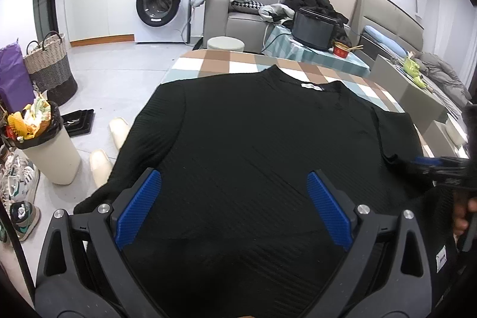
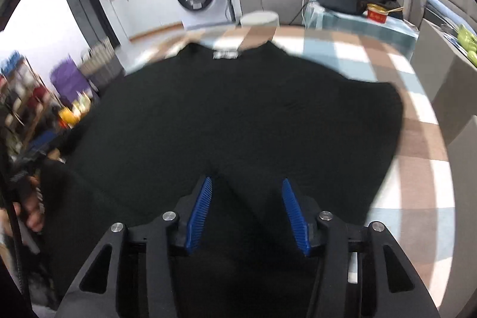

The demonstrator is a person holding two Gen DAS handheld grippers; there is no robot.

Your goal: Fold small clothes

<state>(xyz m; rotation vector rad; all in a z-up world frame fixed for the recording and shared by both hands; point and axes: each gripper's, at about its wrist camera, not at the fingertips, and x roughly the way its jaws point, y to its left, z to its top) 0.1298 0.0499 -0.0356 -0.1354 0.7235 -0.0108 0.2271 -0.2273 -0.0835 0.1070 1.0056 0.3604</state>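
From my left wrist view, going left to right: a bin (image 1: 49,151) stuffed with wrappers stands on the floor, a woven basket (image 1: 49,67) behind it, slippers (image 1: 103,166) near the table edge. The washer (image 1: 162,3) sits against the far wall.

The black top (image 1: 253,139) lies flat on the checked table (image 1: 238,61), neck and white label (image 1: 311,86) at the far side. Its left sleeve hangs over the table's left edge. The right side looks folded in over the body.

Left gripper (image 1: 234,184): fingers spread wide over the lower part of the top, nothing between the blue pads (image 1: 138,207). I cannot tell whether the tips touch the cloth.

At the right edge of this view I see the right gripper (image 1: 438,166) low at the top's right side; its fingers are too blurred to read here.

Right wrist view is motion-blurred. The top (image 2: 238,115) fills the centre, label (image 2: 226,54) far. Right gripper (image 2: 247,184): fingers parted at a moderate gap above the cloth, holding nothing. Bare table (image 2: 417,139) shows at the right.
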